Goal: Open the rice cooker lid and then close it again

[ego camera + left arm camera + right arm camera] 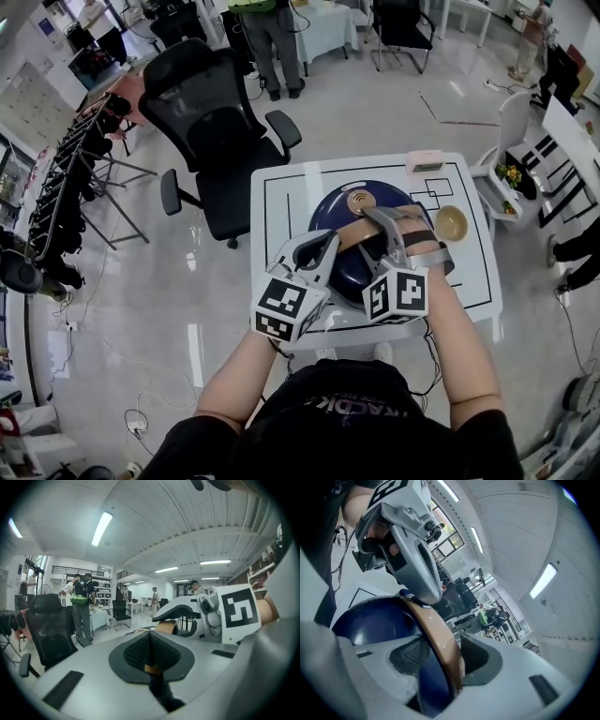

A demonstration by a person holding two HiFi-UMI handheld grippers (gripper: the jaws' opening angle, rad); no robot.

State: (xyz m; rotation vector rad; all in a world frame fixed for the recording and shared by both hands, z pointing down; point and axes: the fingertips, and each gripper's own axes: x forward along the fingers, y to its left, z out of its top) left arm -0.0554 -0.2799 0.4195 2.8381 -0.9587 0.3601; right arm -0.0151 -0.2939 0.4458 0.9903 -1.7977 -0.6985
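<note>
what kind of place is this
Probably a robotics or data-collection lab in an open-plan office: a white table marked with black outlines, an office chair, and a row of black stands at the left.

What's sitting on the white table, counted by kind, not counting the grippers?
cooker: 1
bowl: 1
pink box: 1
Total: 3
</note>
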